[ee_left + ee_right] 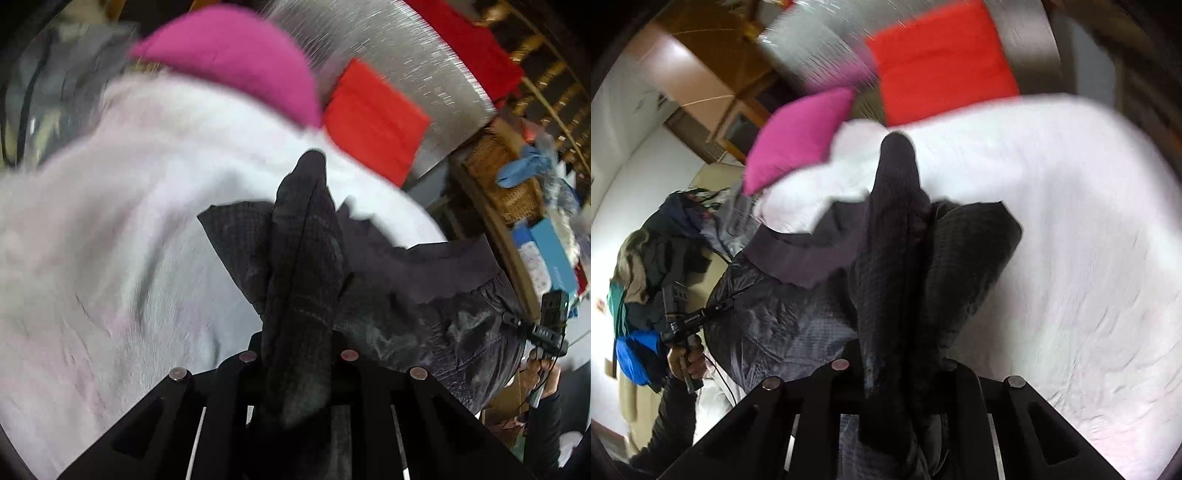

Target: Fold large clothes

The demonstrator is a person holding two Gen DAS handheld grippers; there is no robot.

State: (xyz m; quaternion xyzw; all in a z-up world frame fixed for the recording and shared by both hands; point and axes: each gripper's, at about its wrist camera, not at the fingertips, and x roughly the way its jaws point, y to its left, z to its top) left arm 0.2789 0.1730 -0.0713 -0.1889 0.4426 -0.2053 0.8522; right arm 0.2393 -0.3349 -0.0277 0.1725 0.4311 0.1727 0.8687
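Left tongs (301,332), bottom centre of frame: closed on bunched dark garment (306,258), fabric rising between the fingers to a peak mid-frame. Same garment spreading right in glossy folds toward right tongs (517,323), lower right edge, gripping its far end, hand (541,369) beneath. White bed sheet (129,221) across left and centre, blurred. Magenta pillow (236,55) upper centre. Red pillow (373,118) to its right. Wicker basket (502,177) at right edge.

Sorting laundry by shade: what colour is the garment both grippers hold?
Dark charcoal-black quilted garment, with a purplish-grey lining; clearest in the right wrist view.
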